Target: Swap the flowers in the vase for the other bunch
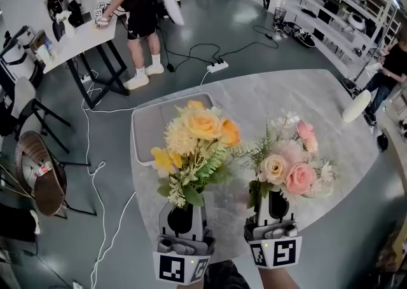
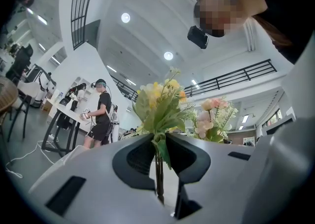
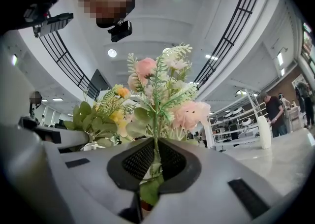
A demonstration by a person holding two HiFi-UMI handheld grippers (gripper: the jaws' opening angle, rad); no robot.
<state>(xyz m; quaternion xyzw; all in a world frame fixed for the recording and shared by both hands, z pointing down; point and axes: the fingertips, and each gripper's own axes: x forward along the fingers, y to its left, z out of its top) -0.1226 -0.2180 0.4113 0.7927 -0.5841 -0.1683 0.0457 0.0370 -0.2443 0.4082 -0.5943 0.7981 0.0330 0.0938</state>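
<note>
Marble-topped round table (image 1: 267, 97) in a busy workshop, seen from above, with a grey tray (image 1: 149, 126) lying at its 10 o'clock side. At 7 o'clock, nearest the camera, the left gripper (image 1: 183, 213) is clenched on the thin stems of a yellow-and-orange bunch (image 1: 198, 134). Its jaws are nearly together because the stems are so slim. Just beside it, at 5 o'clock, the right gripper (image 1: 273, 210) is clamped on the stems and a low leaf of a pink bunch (image 1: 289, 166).

Both bunches are carried upright, blooms up and stems down, as they would sit in a vase. Each is gripped low so the heads stay free of the jaws. Their foliage is close to touching.

Well apart, at the table's 2 o'clock edge, the white vase (image 1: 356, 105) stands upright with no flowers visible in it. The swap therefore looks half done: both bunches are out and neither is in. Which bunch is due to go in cannot be told. The right gripper is the nearer to the vase, so the pink bunch seems the better placed to go in.
</note>
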